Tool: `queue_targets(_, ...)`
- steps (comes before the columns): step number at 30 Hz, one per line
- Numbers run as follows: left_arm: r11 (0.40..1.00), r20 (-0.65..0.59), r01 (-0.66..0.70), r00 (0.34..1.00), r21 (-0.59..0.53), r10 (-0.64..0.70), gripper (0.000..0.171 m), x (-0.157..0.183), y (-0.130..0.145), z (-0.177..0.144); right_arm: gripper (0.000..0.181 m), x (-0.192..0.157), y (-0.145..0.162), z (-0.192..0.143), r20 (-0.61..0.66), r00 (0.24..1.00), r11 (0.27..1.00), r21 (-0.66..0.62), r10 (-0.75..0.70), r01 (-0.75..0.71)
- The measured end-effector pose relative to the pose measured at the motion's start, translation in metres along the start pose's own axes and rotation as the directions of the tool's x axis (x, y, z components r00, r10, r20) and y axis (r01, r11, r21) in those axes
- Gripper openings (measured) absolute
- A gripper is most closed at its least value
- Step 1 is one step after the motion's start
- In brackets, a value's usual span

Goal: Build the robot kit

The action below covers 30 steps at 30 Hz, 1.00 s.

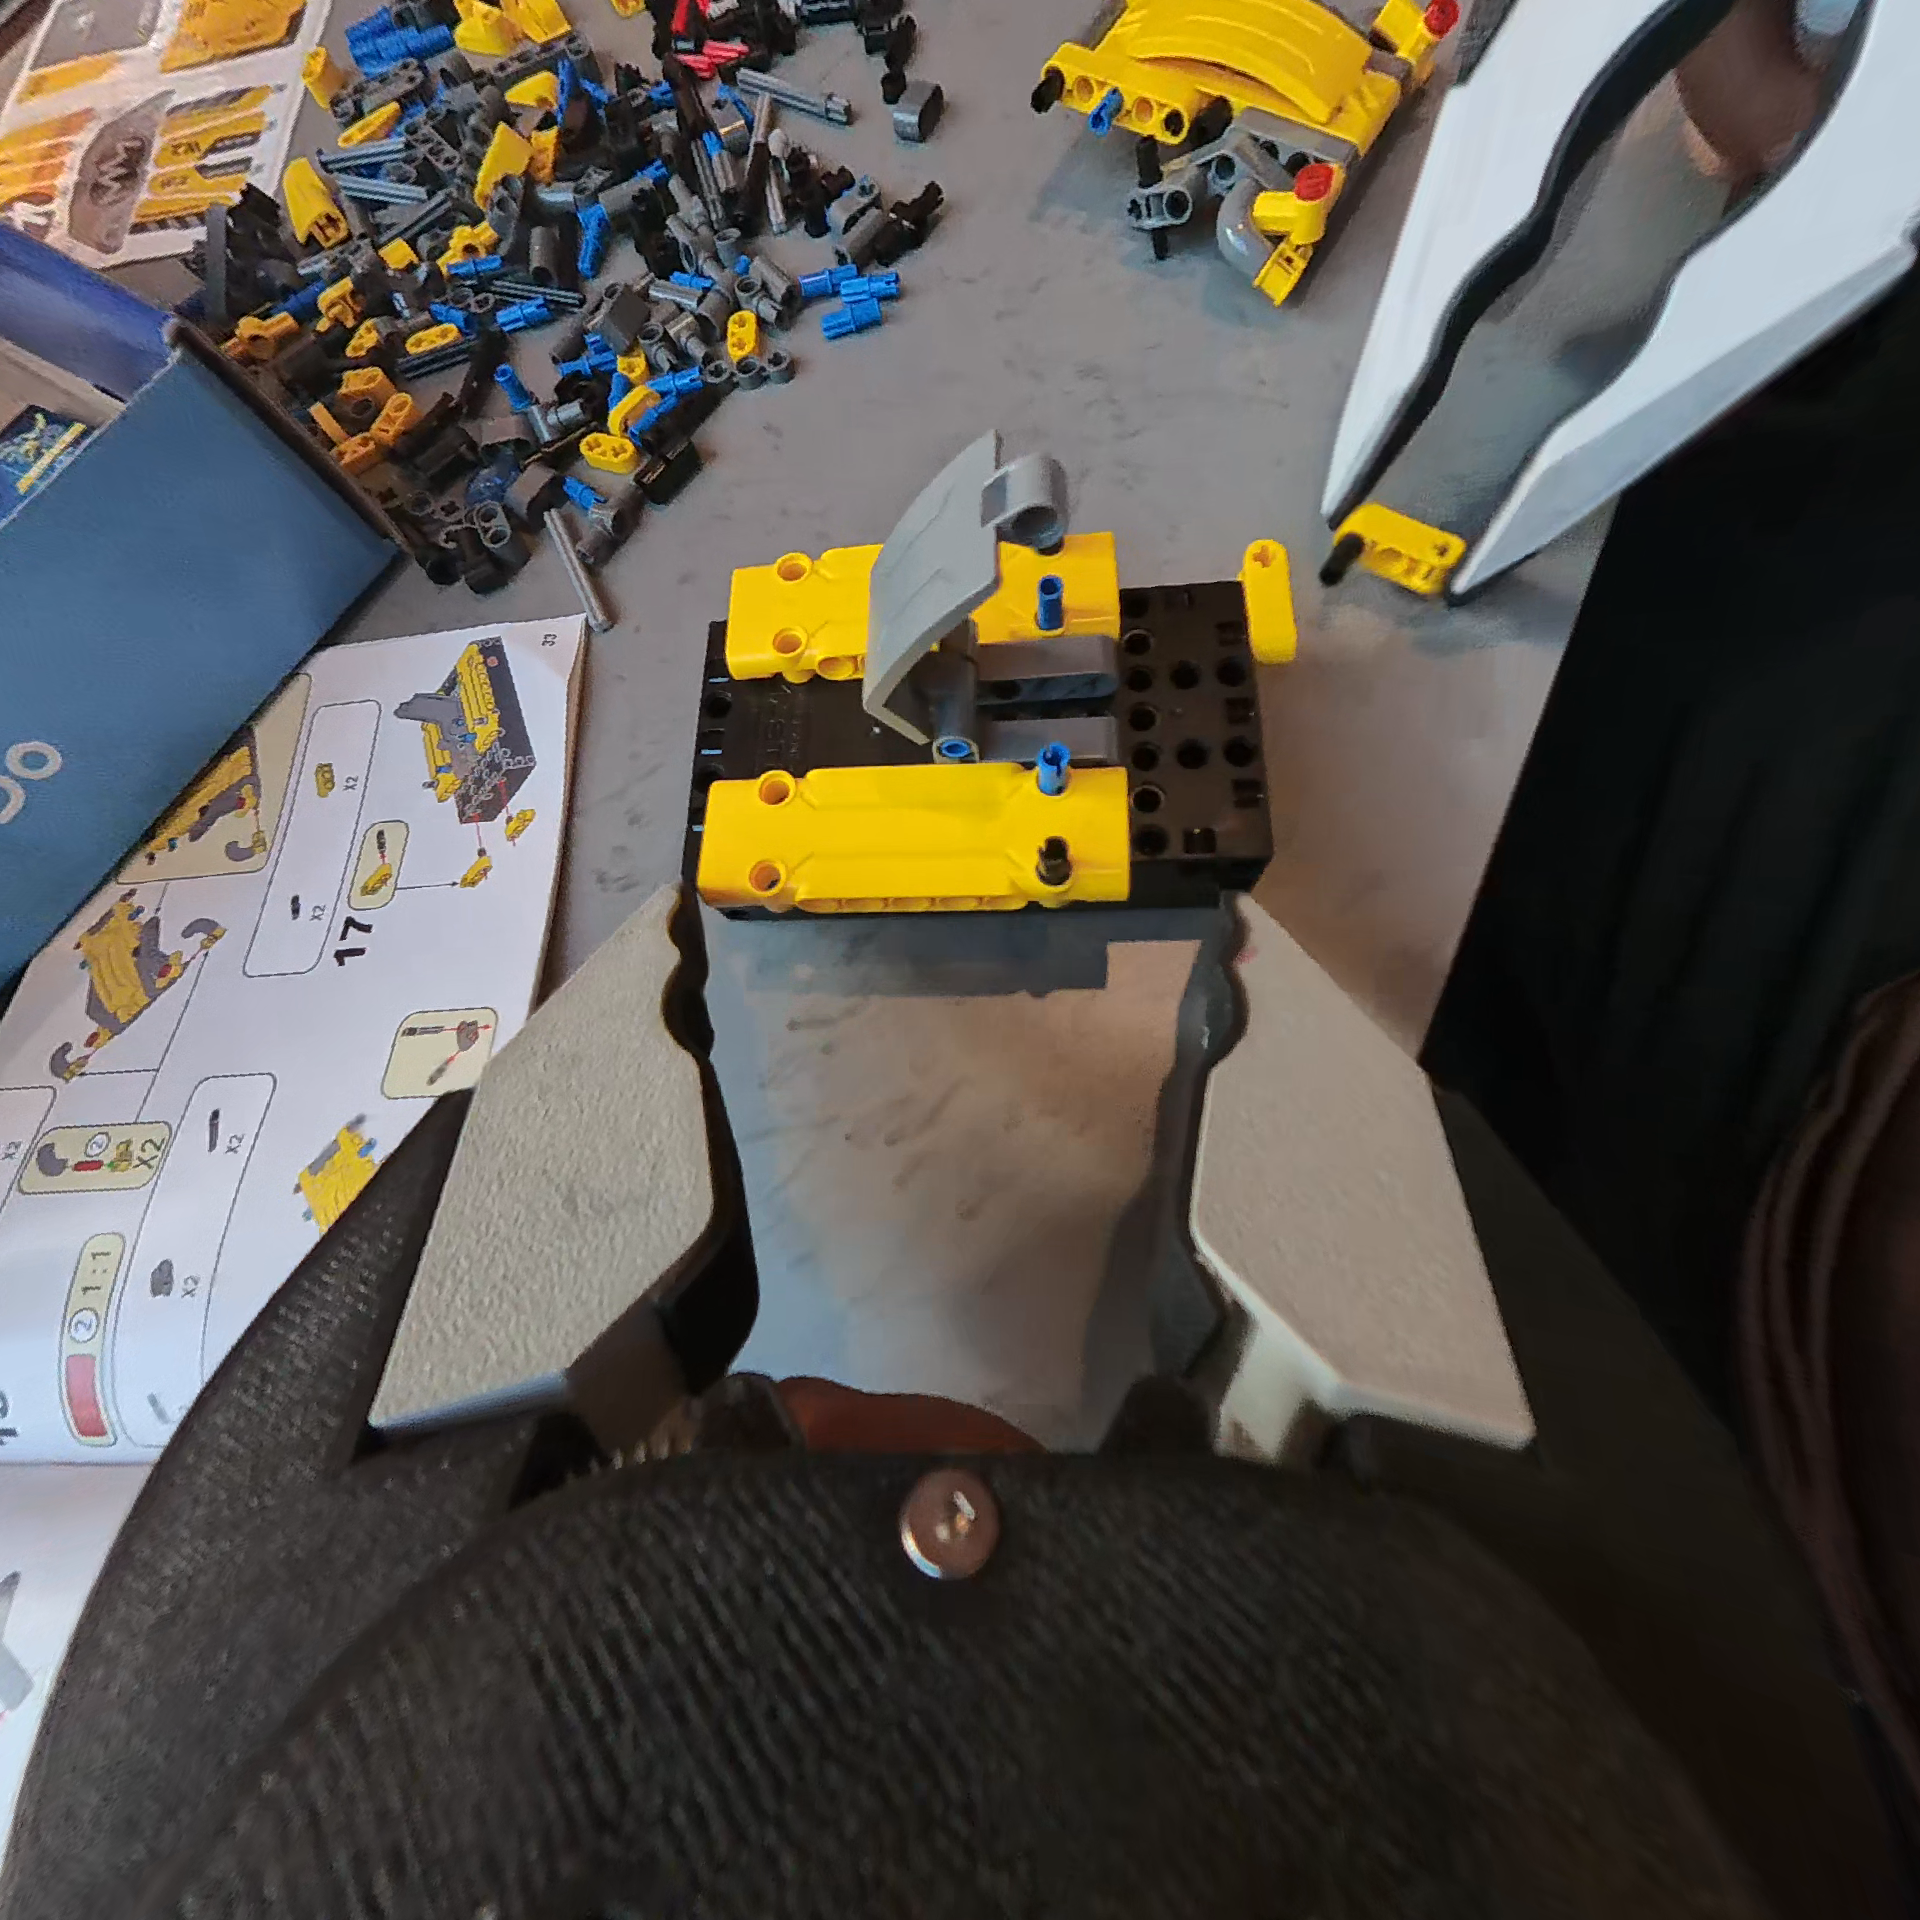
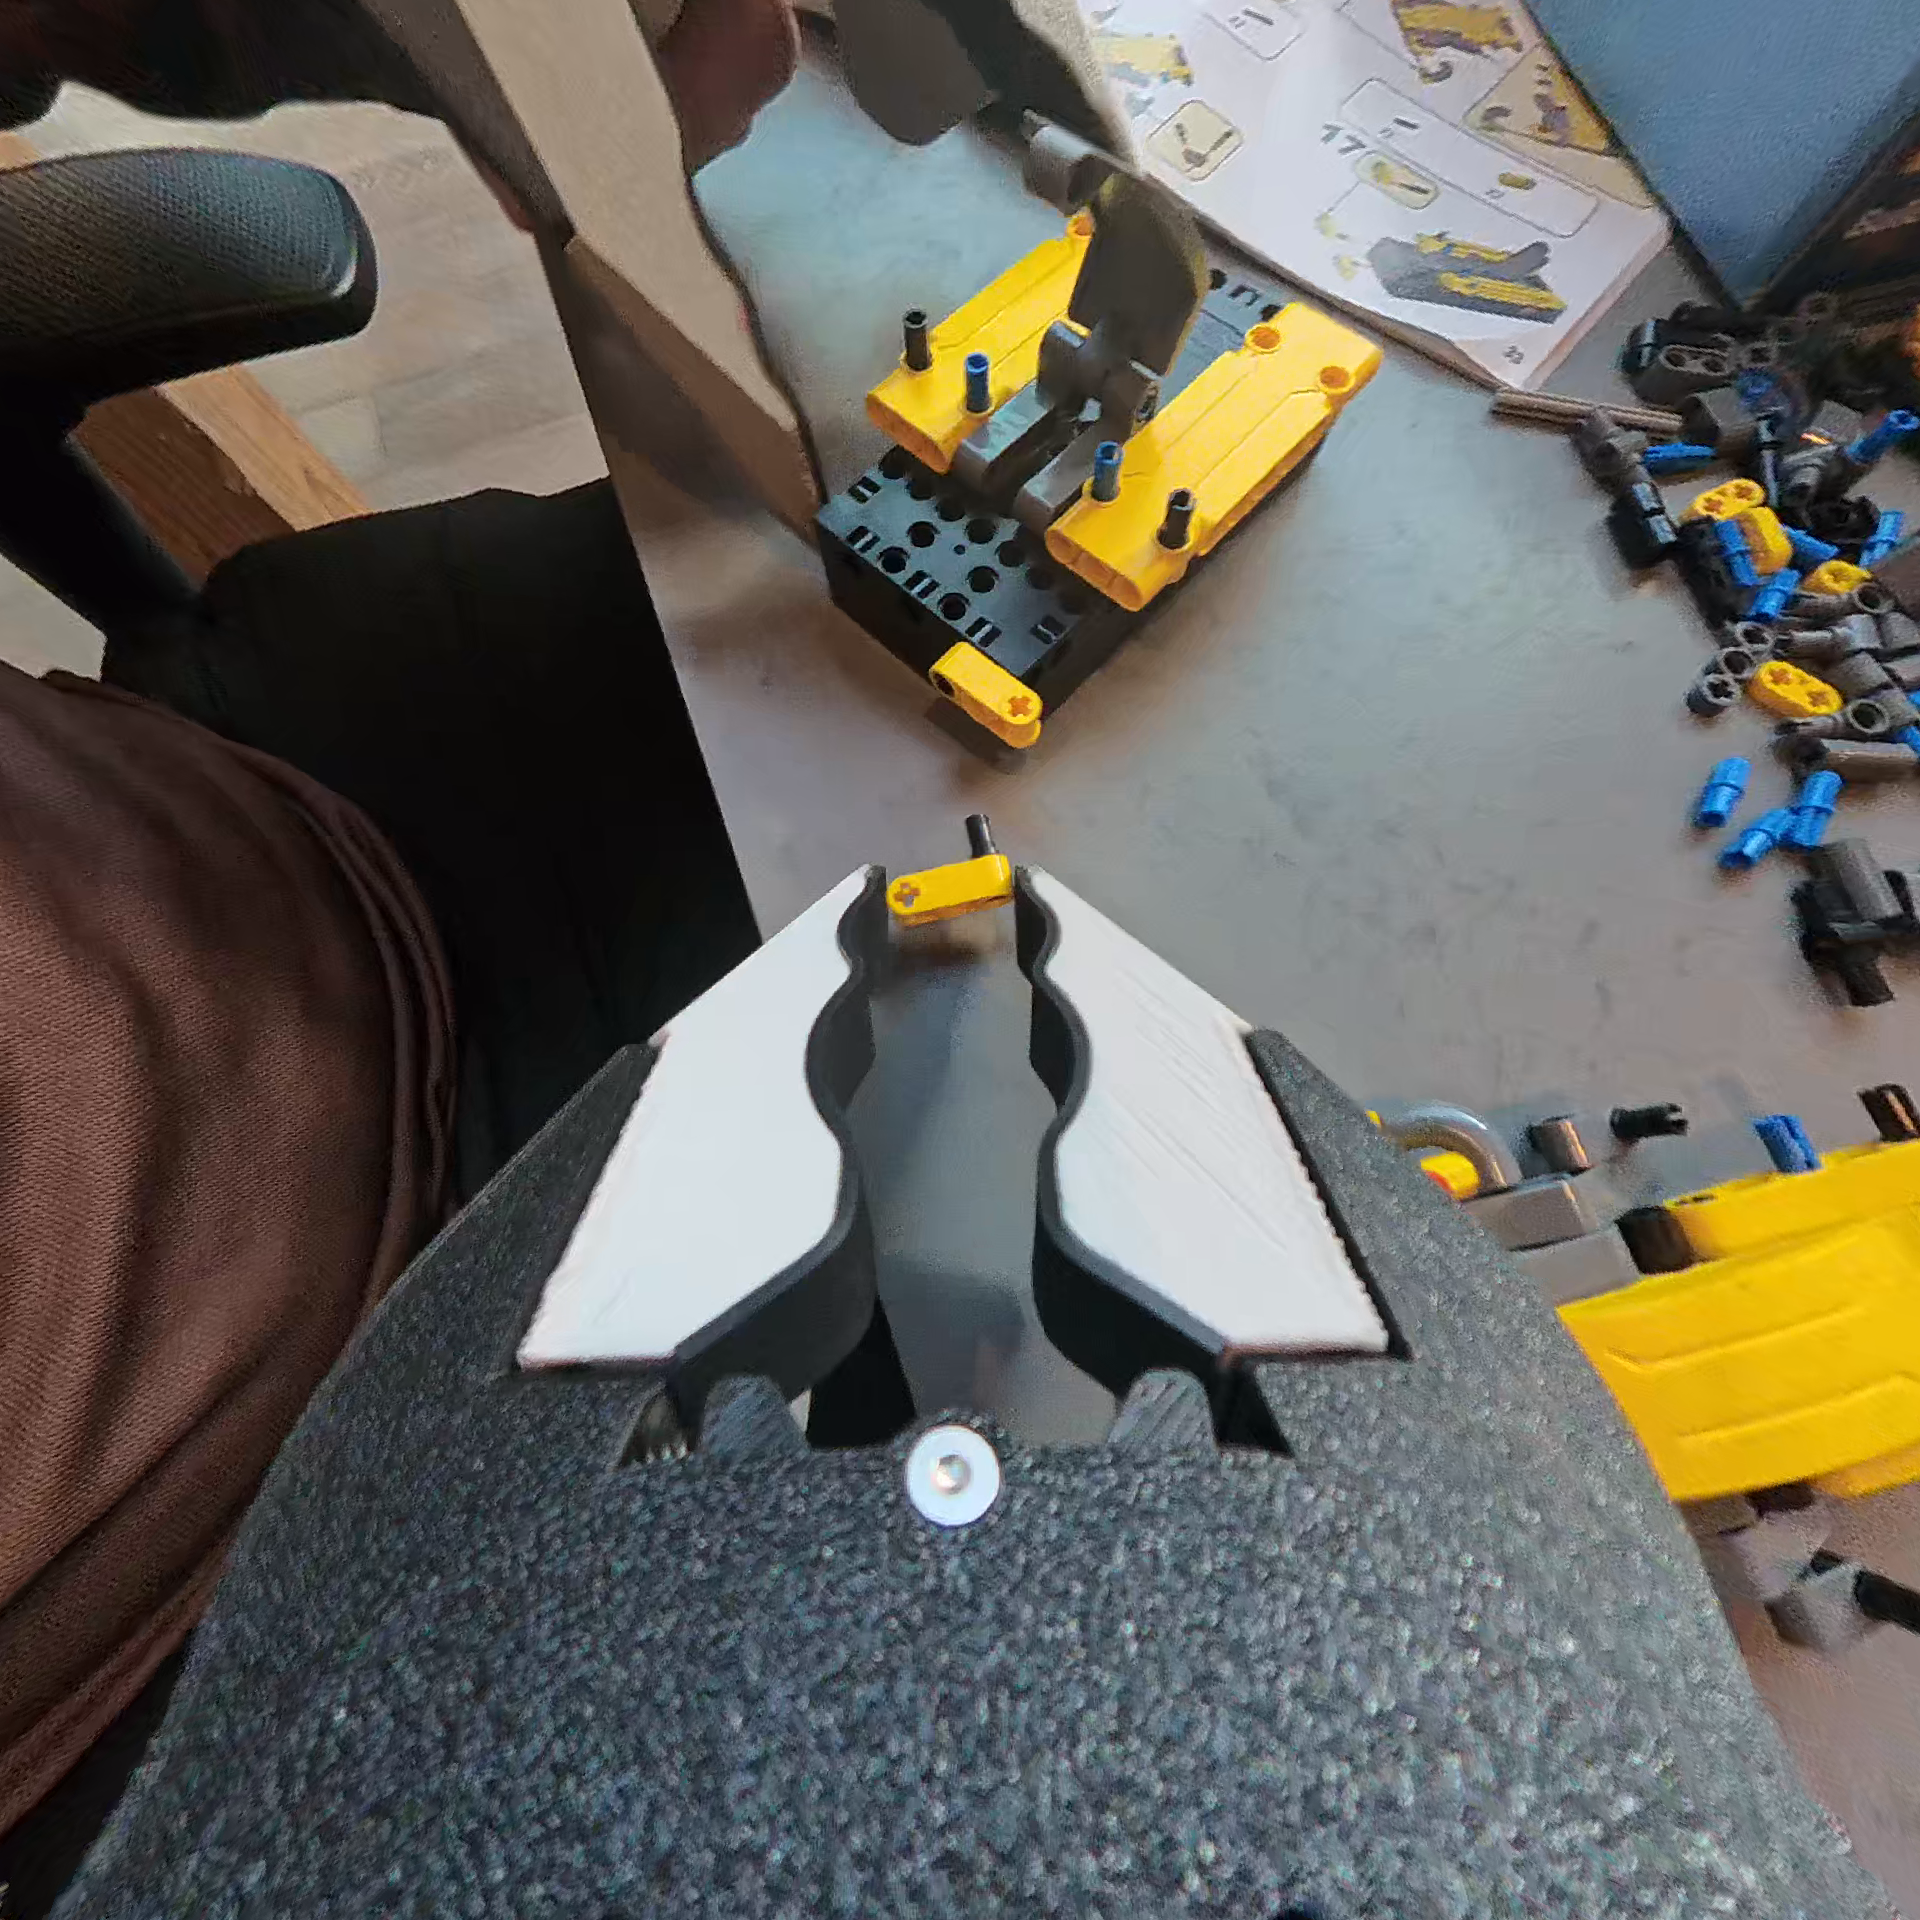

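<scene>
A black perforated base (image 1: 1184, 717) carries two long yellow panels (image 1: 914, 831), a grey curved panel (image 1: 935, 582), blue and black pins, and a short yellow connector (image 1: 1268, 603) at its far end. My left gripper (image 1: 958, 909) has its wide-set fingertips against both sides of the base's near end; the assembly also shows in the right wrist view (image 2: 1039, 582). My right gripper (image 2: 948, 883) is shut on a small yellow connector with a black pin (image 2: 951, 891), just above the grey table, a short way from the base's connector end. The right gripper also shows in the left wrist view (image 1: 1392, 566).
A pile of loose black, blue, grey and yellow parts (image 1: 540, 260) lies at the back left. An open instruction booklet (image 1: 260, 987) and a blue box (image 1: 156, 623) lie left. A second yellow assembly (image 1: 1226, 114) sits behind. The table edge (image 2: 707, 748), a chair armrest (image 2: 177, 260) and a person's brown clothing are close.
</scene>
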<state>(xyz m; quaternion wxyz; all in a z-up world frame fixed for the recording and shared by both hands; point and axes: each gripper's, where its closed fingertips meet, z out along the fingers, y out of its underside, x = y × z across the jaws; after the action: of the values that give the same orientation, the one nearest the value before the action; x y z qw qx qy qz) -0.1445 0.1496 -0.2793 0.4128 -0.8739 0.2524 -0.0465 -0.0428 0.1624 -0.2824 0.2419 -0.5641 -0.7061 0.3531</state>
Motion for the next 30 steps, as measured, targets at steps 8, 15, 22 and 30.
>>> queue_targets(8,1.000,-0.056,-0.015,0.998,-0.020,0.014,0.081,0.040,0.004,-0.014,0.021,0.004,0.004,-0.014,-0.014,0.999,0.999,0.013,0.036,-0.036)
queue_targets(15,1.000,-0.018,0.013,1.000,-0.023,-0.013,0.081,0.025,0.021,-0.030,0.021,0.007,0.012,-0.016,-0.036,0.999,0.999,-0.027,0.027,-0.028)
queue_targets(22,0.999,0.026,0.012,1.000,0.037,-0.013,0.080,0.015,0.022,-0.028,0.021,0.010,0.026,-0.021,-0.061,0.997,0.997,-0.062,0.051,-0.055)
queue_targets(30,0.997,0.006,-0.012,1.000,0.073,0.012,0.082,0.020,0.019,-0.030,0.021,0.013,0.024,-0.022,-0.081,0.995,0.998,-0.036,0.053,-0.056)
